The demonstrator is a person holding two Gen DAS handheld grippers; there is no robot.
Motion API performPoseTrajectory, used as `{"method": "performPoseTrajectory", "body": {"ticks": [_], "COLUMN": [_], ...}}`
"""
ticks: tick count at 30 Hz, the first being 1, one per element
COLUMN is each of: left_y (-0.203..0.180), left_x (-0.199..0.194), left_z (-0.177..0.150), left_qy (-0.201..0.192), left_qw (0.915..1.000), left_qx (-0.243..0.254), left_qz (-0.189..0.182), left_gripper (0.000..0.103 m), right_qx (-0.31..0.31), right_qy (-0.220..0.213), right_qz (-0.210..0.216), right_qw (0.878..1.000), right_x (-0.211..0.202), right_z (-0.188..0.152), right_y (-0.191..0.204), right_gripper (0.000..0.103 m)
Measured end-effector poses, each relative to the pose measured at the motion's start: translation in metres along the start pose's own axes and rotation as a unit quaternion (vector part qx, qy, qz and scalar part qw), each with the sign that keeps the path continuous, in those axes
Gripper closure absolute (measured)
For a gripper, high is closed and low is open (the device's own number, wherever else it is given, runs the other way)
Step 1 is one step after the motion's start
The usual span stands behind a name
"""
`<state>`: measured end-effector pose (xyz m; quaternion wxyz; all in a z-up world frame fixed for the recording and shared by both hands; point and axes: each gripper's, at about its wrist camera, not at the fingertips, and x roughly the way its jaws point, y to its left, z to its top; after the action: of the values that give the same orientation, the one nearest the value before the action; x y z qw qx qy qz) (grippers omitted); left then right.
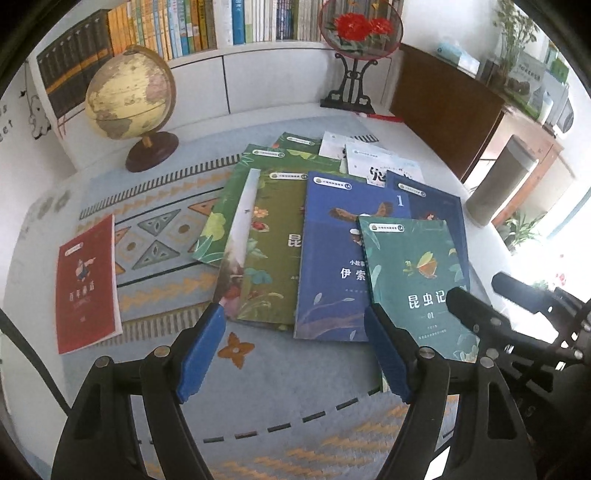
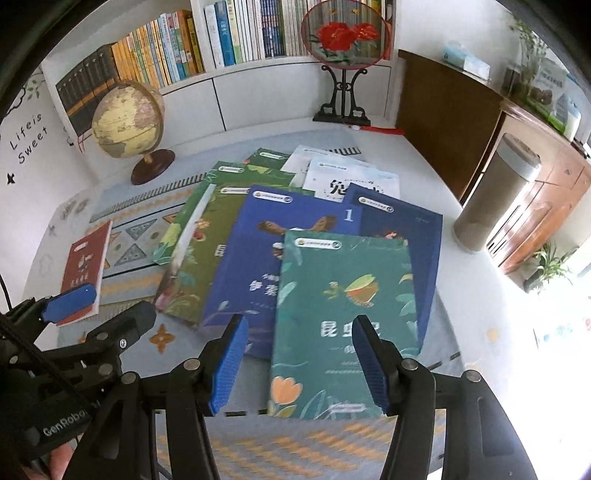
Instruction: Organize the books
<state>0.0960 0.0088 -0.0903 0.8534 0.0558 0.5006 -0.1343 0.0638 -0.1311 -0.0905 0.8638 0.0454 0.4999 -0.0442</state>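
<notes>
Blue-padded and spread wide, the right claw (image 2: 299,363) is hovering low over the near end of the teal book (image 2: 343,325), gripping nothing — whether its tips are brushing the cover I cannot tell. Beside it, the left claw (image 1: 295,354) is also hanging wide apart and empty, above the patterned mat (image 1: 236,398) just in front of the near edges of the blue book (image 1: 328,280) and the olive-green book (image 1: 273,251).

Moving outward, the teal book is lying topmost on a loose, overlapping fan: blue and olive-green books beneath and to its left, a second blue book (image 2: 402,221) behind it, more green covers and a white book (image 2: 354,181) farther back. Well apart on the left, a red book (image 1: 86,284) is resting alone on the counter (image 1: 487,236).

Judging by that spread, the organizing is barely starting — nothing is looking squared into a stack or shelved, and every book in the fan is waiting to be gathered. Beyond them, a globe (image 1: 129,99), a flower-painted fan on a stand (image 1: 360,33) and the filled bookshelf (image 1: 221,22) are lining the back.
</notes>
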Motion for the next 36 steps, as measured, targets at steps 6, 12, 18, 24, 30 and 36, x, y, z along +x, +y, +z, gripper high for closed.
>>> {"method": "performPoseTrajectory", "body": {"ticks": [6, 12, 18, 24, 30, 36], "left_y": [-0.010, -0.017, -0.024, -0.029, -0.026, -0.010], "left_x": [0.010, 0.023, 0.030, 0.034, 0.037, 0.051], "left_z": [0.004, 0.004, 0.004, 0.002, -0.001, -0.003], "left_qy": [0.010, 0.028, 0.036, 0.041, 0.043, 0.024], "left_qw": [0.9998, 0.9993, 0.9990, 0.9990, 0.9991, 0.9965], "left_qx": [-0.015, -0.024, -0.025, -0.018, -0.009, -0.007], "left_qz": [0.002, 0.006, 0.004, 0.005, 0.000, -0.079], "left_gripper": [0.027, 0.027, 0.027, 0.027, 0.027, 0.027], "right_qx": [-0.010, -0.012, -0.001, 0.012, 0.019, 0.042], "right_qy": [0.015, 0.032, 0.043, 0.052, 0.055, 0.044], "right_qz": [0.007, 0.012, 0.017, 0.022, 0.019, 0.018], "right_qw": [1.000, 0.999, 0.999, 0.998, 0.998, 0.998], "right_x": [0.010, 0.022, 0.028, 0.032, 0.036, 0.048], "right_z": [0.006, 0.005, 0.002, -0.003, -0.007, -0.010], "right_y": [-0.015, -0.025, -0.034, -0.041, -0.043, -0.065], "right_gripper": [0.046, 0.046, 0.046, 0.046, 0.046, 0.046]}}
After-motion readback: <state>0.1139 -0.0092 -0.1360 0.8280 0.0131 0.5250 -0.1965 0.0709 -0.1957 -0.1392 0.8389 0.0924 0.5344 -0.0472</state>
